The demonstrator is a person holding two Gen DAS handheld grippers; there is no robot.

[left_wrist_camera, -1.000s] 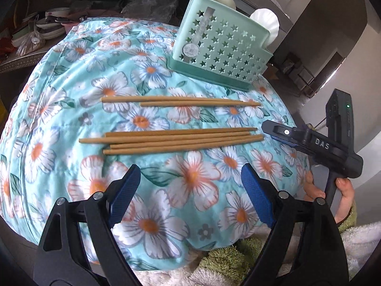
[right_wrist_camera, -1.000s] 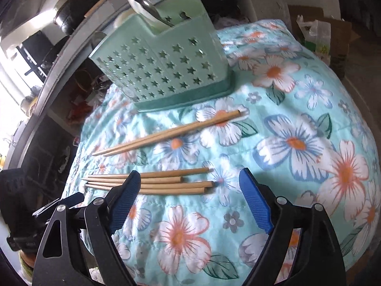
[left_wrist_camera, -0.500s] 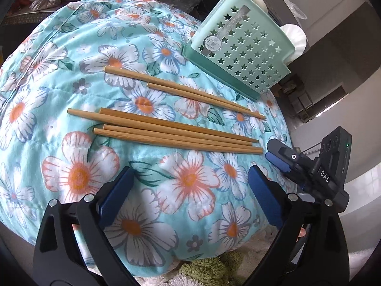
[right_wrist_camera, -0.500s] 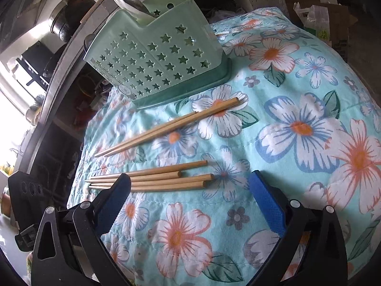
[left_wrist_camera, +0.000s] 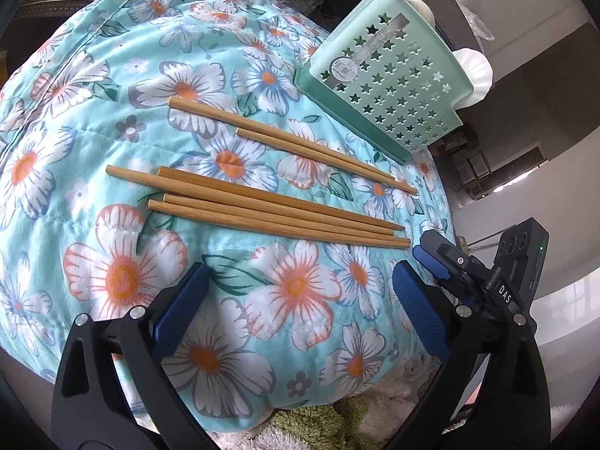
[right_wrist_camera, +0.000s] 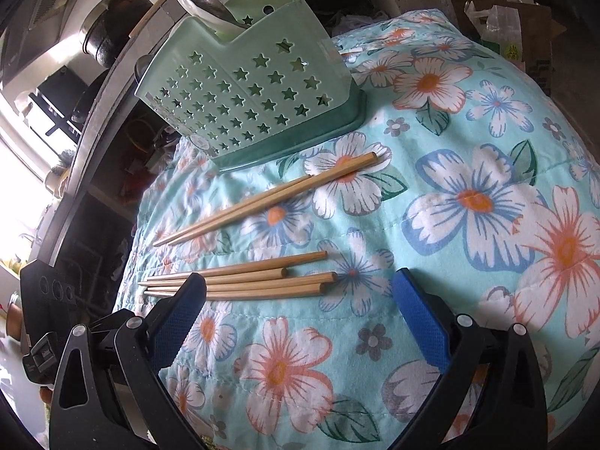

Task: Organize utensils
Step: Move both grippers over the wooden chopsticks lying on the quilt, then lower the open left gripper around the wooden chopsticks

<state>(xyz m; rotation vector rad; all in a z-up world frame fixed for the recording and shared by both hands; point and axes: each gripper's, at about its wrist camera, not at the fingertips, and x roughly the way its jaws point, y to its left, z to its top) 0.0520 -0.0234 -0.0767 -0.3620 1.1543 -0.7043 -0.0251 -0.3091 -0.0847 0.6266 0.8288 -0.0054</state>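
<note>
A floral quilted cloth (left_wrist_camera: 123,273) in turquoise with white and orange blossoms covers the whole rounded work surface and carries everything the task concerns. At its far edge stands the mint-green utensil caddy (left_wrist_camera: 390,86), its wall pierced with star holes; from the right wrist view a metal spoon (right_wrist_camera: 210,3) and a white utensil already stick out of its top. Between the caddy and the grippers lie six wooden chopsticks, all flat on the cloth and none lifted: a pair of chopsticks (left_wrist_camera: 292,142) just in front of the caddy's base, and, nearer, a group of four chopsticks (left_wrist_camera: 262,210) lying side by side and touching one another. The left gripper (left_wrist_camera: 296,311) hovers above the cloth short of the group of four, jaws spread wide with only fabric between the blue pads. The right gripper (right_wrist_camera: 296,315) sits likewise spread and empty, its left pad overlapping the thin ends of the four in the picture, though whether it touches them I cannot tell. Both sets of jaws have just been opening to their full width, with nothing between them, and the left view has rolled so the chopsticks now run on a slant. My reading is that sorting has yet to begin: both claws look readied for a first pick, most likely from the nearer bundle, with all six sticks left to go into the caddy.
</note>
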